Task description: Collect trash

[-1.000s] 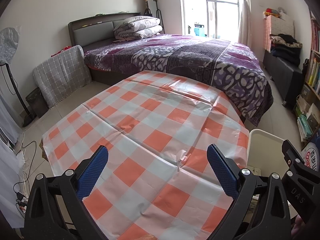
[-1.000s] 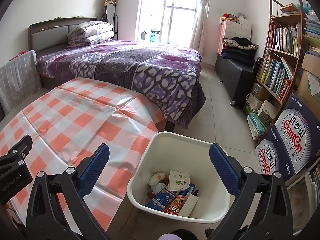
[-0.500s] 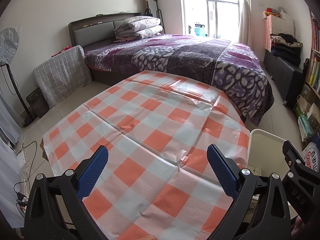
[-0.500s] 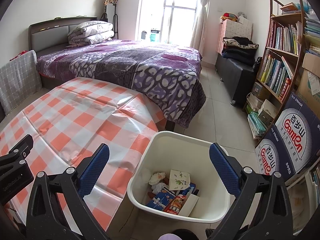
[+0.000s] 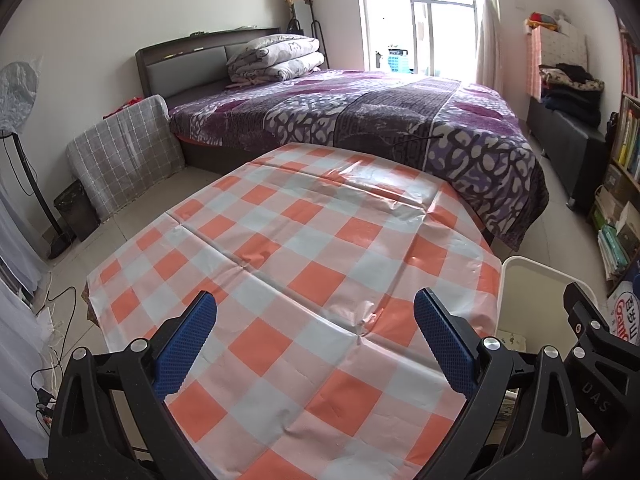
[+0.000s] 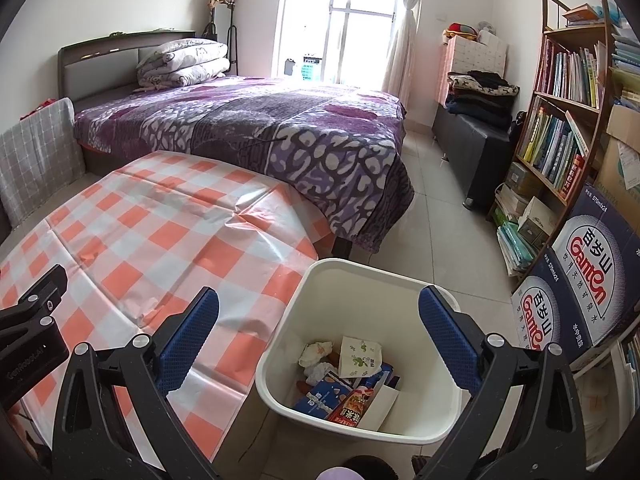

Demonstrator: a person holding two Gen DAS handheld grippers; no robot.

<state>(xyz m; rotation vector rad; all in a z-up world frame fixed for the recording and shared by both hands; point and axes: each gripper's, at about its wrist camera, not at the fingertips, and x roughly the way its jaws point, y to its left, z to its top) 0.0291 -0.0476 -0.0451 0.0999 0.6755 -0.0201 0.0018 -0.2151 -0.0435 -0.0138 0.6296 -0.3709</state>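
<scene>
A white waste bin (image 6: 362, 276) stands on the floor right of the table; its rim (image 5: 536, 270) also shows in the left wrist view. Inside lie crumpled tissues (image 6: 316, 354), a white packet with green print (image 6: 358, 356), blue wrappers (image 6: 324, 394) and a red wrapper (image 6: 352, 406). My right gripper (image 6: 318, 334) hangs open above the bin's near left side, nothing between its blue pads. My left gripper (image 5: 314, 338) is open over the orange-and-white checked tablecloth (image 5: 304, 264), which carries no trash. Each gripper's black body shows at the other view's edge.
A bed with a purple cover (image 5: 360, 120) sits just beyond the table. A bookshelf (image 6: 568, 112) and stacked cartons (image 6: 584, 280) line the right wall. A dark bench with folded clothes (image 6: 476, 120) stands by the window. A fan stand and cables (image 5: 28, 184) are at the left.
Almost nothing differs. Both grippers stay open in place; the right wrist view drifts very slightly.
</scene>
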